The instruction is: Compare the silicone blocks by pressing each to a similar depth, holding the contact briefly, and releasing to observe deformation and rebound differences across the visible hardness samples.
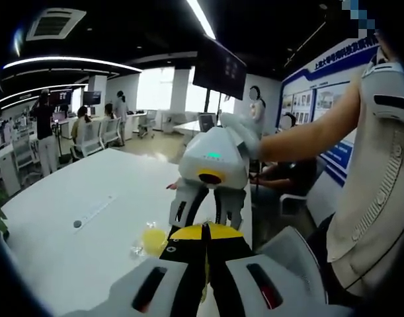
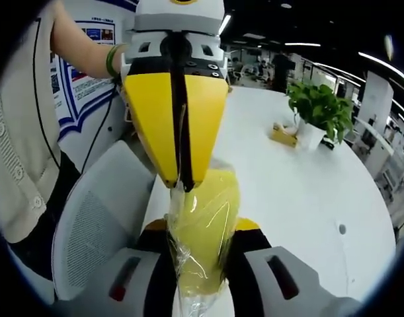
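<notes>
Yellow silicone block (image 2: 203,228), wrapped in clear film, is sitting above the white table (image 2: 301,191). Left gripper (image 2: 180,183) is pinching the wrap's top with closed jaws; right gripper (image 1: 205,221) is squeezing the block itself. First press looks underway, other samples pending.

Soft yellow block (image 2: 205,224), slightly translucent, wrapped in thin glossy clear film (image 2: 188,264) with wrinkles. Smooth matt yellow plastic on left gripper (image 2: 182,181); glossy white plastic shell on right gripper (image 1: 208,214). Smooth white table (image 2: 301,191), faintly shiny. Grey mesh chair (image 2: 89,231).
</notes>
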A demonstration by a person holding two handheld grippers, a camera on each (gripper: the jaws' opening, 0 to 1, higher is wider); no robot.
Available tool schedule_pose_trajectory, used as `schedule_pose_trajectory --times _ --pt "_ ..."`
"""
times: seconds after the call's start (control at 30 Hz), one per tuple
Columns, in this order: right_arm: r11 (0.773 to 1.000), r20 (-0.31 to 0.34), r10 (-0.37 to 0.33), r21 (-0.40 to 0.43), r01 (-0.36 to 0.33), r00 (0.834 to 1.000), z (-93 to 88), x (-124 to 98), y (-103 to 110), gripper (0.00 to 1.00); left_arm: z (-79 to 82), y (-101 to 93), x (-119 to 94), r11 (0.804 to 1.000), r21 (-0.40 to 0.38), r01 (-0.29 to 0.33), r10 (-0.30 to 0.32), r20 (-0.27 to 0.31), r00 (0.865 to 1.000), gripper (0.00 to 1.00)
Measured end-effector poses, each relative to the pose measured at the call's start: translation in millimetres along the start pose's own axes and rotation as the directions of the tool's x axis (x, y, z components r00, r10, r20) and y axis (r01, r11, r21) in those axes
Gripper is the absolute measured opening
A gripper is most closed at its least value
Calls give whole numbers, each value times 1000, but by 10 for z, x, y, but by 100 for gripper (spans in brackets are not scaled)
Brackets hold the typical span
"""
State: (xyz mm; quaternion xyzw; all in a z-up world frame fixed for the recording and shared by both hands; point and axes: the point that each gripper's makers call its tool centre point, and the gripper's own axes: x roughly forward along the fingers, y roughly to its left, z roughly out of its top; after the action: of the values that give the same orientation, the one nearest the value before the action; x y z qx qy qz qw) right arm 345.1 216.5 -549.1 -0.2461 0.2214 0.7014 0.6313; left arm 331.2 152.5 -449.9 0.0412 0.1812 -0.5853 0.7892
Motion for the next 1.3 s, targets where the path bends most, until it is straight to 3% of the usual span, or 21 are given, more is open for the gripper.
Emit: schedule_pose_trajectory --times 0.4,0.87,1.3 --pt "1000 7 9 12 -10 1000 12 0 23 25 -5 49 -48 1000 3 0 0 6 1000 0" --pt "1000 11 5 5 -5 1000 17 7 13 27 -70 288 -199 1000 -16 -6 7 14 1000 0" --pt "1000 21 5 16 -6 1000 23 -1 1 29 -55 236 -165 1000 -19 -9 9 21 1000 0"
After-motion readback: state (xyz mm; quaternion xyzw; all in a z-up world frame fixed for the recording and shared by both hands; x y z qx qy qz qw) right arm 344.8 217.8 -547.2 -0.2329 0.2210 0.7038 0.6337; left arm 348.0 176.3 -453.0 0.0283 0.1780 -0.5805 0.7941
